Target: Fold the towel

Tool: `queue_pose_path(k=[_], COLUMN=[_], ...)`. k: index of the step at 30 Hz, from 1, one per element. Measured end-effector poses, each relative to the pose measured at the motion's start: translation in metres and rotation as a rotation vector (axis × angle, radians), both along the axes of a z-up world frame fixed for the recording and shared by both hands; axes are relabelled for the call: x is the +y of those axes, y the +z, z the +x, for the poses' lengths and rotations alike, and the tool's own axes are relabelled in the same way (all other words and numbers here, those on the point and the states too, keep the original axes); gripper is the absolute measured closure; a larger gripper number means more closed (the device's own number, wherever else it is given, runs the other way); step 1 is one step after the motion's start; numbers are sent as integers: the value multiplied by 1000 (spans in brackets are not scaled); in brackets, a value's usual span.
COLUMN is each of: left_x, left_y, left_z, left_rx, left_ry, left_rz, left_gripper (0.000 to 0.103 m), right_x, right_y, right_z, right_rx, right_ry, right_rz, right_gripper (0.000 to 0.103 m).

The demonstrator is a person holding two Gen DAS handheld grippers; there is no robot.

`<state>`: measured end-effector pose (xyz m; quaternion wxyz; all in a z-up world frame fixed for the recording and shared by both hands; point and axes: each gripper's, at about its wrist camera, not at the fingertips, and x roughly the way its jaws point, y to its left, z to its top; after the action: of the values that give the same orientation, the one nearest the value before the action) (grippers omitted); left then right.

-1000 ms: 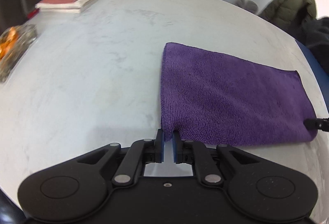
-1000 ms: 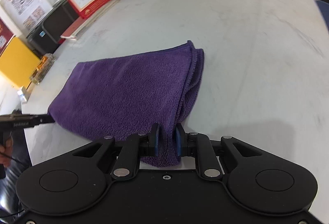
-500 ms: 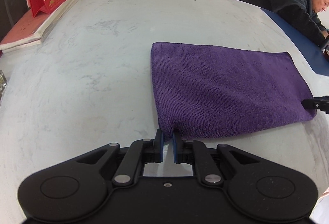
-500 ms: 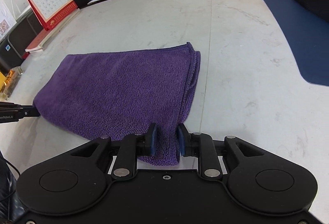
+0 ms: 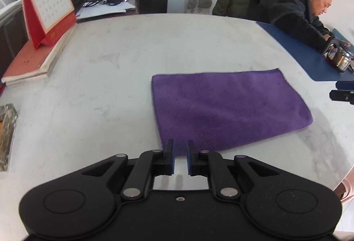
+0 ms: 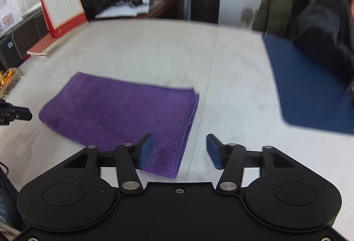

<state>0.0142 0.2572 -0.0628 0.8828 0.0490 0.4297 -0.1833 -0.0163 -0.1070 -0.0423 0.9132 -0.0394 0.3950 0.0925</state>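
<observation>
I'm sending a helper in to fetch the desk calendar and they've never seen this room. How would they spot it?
Start at the big pale table with the purple towel lying folded on it. Look to its far left edge, where a flat red book lies. The calendar stands on that book: an upright red tent with a white date grid, the only standing thing there.

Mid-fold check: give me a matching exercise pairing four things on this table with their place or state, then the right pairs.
1. folded purple microfibre towel
2. red desk calendar
3. left gripper
4. right gripper

a. jaws spread wide, holding nothing
b. lies flat on the white marble table
c. jaws nearly closed, holding nothing, at the towel's near corner
d. stands on a red book at the far left

Pairs: 1-b, 2-d, 3-c, 4-a
</observation>
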Motion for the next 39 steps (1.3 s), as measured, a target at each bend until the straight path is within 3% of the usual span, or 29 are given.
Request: queue_pose_path(k=[6, 10, 15, 19, 22, 27, 31, 34, 36, 39], left_x=[-50, -71, -78, -82, -94, -109, -106, -96, -95, -98], left_y=[-31, -48, -54, -54, -45, -41, -50, -47, -43, -39], left_z=[37, 40, 29, 25, 27, 55, 75, 85, 96, 115], left_rx=[74, 84, 40, 30, 45, 67, 87, 112, 112, 109], left_ry=[-54, -58, -27, 31, 81, 88, 79, 95, 106, 111], left_rz=[1, 65, 111, 133, 200, 229, 219, 202, 184, 161], left_gripper=[94, 94, 92, 92, 92, 88, 82, 80, 81, 81], right_x=[34, 64, 49, 15, 6, 4, 13, 6, 1, 10], right_y=[-27, -56, -78, -81, -77, -56, -67, -76, -69, -61], right_z=[46, 72, 69, 70, 80, 107, 130, 140, 148, 148], right_rx=[69, 120, 145, 116, 134, 87, 110, 128, 142, 135], right_ry=[158, 291, 447, 559, 646, 650, 630, 560, 446, 409], right_rz=[9, -13, -51, 33, 68, 130, 113, 101, 115, 173], right_gripper=[46, 48, 48, 48, 48, 47, 47, 51, 51, 51])
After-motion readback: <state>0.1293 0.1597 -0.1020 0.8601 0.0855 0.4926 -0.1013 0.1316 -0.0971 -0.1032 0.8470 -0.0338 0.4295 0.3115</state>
